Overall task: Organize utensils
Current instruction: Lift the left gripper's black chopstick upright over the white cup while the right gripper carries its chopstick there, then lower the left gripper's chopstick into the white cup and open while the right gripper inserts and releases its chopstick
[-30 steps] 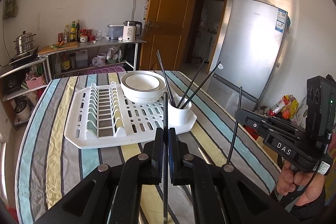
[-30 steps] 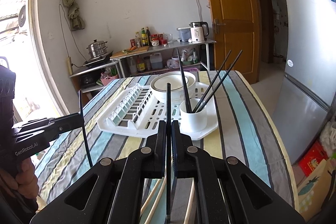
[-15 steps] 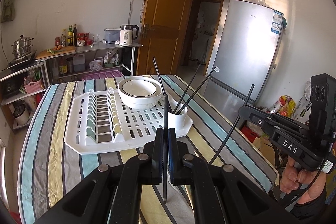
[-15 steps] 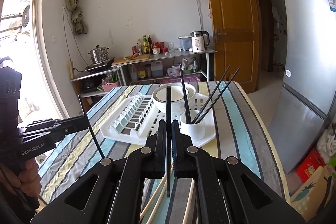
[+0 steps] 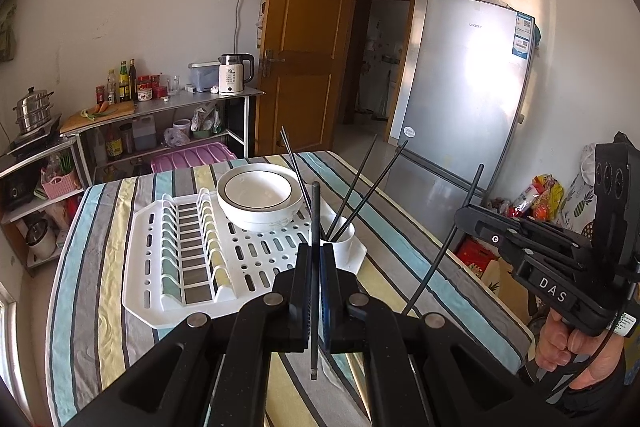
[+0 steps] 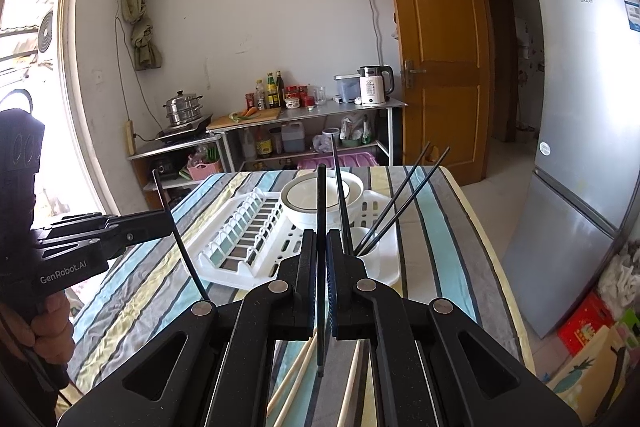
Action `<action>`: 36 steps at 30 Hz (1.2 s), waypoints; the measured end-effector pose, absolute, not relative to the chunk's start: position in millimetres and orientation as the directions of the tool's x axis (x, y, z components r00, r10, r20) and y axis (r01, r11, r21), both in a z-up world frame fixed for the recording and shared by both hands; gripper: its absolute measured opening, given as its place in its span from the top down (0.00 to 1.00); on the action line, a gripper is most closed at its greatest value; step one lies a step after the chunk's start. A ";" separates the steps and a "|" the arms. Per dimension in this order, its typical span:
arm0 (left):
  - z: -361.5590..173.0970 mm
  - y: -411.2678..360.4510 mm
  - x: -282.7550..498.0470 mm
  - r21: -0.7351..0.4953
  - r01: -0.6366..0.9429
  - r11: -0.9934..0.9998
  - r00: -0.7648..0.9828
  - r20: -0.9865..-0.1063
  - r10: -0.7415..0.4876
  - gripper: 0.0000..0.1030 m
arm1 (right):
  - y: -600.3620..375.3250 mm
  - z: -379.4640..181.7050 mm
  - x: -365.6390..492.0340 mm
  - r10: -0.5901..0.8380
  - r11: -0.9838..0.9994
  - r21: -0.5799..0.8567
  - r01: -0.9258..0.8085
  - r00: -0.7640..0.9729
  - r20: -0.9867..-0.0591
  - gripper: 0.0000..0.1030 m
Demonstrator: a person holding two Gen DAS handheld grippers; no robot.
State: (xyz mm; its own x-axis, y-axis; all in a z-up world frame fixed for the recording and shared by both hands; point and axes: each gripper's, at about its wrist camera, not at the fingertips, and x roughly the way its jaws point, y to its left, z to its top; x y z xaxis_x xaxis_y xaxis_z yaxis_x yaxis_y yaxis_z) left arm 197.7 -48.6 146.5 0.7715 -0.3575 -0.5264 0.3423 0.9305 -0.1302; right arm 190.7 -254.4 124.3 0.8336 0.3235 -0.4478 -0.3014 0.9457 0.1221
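Note:
My left gripper [image 5: 315, 267] is shut on a black chopstick [image 5: 315, 227] held upright above the near end of the table. My right gripper [image 6: 321, 263] is shut on another black chopstick [image 6: 321, 211], also upright. The right gripper shows at the right of the left wrist view [image 5: 472, 215] with its chopstick slanting. The left gripper shows at the left of the right wrist view [image 6: 164, 223]. A white cup [image 5: 344, 247] on the white dish rack [image 5: 192, 267] holds several black chopsticks [image 5: 360, 195]. Both grippers are well short of the cup.
Stacked white bowls [image 5: 258, 195] sit on the rack behind the cup. Light wooden chopsticks [image 6: 296, 375] lie on the striped tablecloth [image 6: 436, 239] under my right gripper. A fridge [image 5: 460, 107] stands right of the table, a shelf with bottles and a kettle [image 5: 234, 75] behind it.
Both grippers have drawn back and risen from the rack with their chopsticks; the cup and rack look smaller. The right gripper's chopstick now slants more in the left wrist view.

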 end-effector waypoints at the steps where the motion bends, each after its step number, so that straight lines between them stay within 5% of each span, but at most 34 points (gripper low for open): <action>1: 149.1 -50.5 201.1 -0.128 0.345 0.930 0.771 -0.526 -0.359 0.97 | -254.8 126.0 193.7 0.322 0.946 0.121 -0.300 0.835 -0.446 0.96; 36: 205.7 -100.7 355.9 -0.128 0.400 0.908 0.763 -0.503 -0.406 0.97 | -276.1 171.1 294.7 0.295 0.955 0.148 -0.258 0.881 -0.370 0.96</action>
